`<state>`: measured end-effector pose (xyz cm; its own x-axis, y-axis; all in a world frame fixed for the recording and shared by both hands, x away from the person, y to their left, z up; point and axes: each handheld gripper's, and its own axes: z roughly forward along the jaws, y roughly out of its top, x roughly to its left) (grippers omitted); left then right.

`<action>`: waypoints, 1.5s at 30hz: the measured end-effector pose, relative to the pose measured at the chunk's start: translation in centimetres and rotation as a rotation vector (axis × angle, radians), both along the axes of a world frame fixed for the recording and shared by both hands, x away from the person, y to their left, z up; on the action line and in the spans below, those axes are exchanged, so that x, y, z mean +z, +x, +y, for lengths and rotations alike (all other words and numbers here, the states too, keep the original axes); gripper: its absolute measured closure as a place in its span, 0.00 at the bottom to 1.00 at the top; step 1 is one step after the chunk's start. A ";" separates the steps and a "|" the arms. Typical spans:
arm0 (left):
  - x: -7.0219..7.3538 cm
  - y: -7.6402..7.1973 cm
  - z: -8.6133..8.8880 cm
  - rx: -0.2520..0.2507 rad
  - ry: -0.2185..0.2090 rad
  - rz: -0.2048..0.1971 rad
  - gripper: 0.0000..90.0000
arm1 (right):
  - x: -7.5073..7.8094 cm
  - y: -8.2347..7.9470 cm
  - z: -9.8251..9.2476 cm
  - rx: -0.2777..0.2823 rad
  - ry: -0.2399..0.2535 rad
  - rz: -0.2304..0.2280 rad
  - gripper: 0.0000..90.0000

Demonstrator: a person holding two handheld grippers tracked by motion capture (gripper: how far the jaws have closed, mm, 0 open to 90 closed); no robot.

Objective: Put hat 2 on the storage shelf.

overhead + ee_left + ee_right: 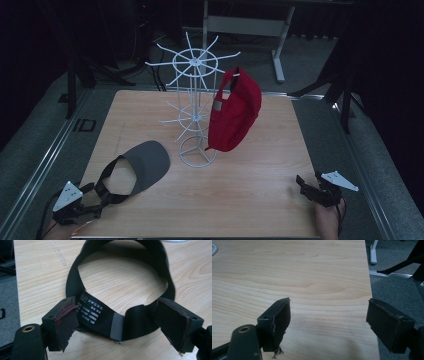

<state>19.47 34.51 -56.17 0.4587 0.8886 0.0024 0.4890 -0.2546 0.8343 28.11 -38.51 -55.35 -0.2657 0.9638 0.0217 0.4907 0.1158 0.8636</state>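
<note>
A grey visor [147, 162] lies on the wooden table [250, 195] at the front left, its black strap [106, 181] looping toward me. My left gripper [98, 202] is at the table's front left corner, its jaws on either side of the rear of the strap. In the left gripper view the strap [140, 320], with a white-printed label [90, 311], runs across between the wide-apart jaws of the left gripper [117, 315], unpinched. My right gripper [309, 182] rests open at the front right, and the right gripper [328, 308] has bare tabletop between its jaws.
A white wire hat rack [195, 62] stands mid-table on a ring base [198, 152]. A red cap [235, 112] hangs from one of its upper arms on the right side. The table's right edge [372, 302] drops to grey carpet. Dark stands and a desk frame lie beyond.
</note>
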 end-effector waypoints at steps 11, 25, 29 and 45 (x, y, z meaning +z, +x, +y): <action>-0.4 1.7 -0.4 -0.063 0.060 0.095 0.26 | 0.0 0.0 0.0 0.001 0.002 0.003 0.21; -0.3 1.7 -0.2 -0.076 0.065 0.138 0.68 | 0.0 0.0 0.0 0.000 -0.002 0.006 0.21; -0.4 1.3 -0.6 -0.077 0.080 0.108 0.86 | 0.0 0.0 0.0 0.002 -0.002 0.006 0.21; 4.6 1.2 -0.9 -0.122 -0.042 -0.167 0.93 | 0.0 -0.1 -0.1 0.005 0.021 -0.007 0.22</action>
<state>20.67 33.57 -51.61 0.5589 0.8276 0.0519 0.3108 -0.2670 0.9122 27.96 -38.64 -55.33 -0.2711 0.9617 0.0399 0.4842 0.1005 0.8692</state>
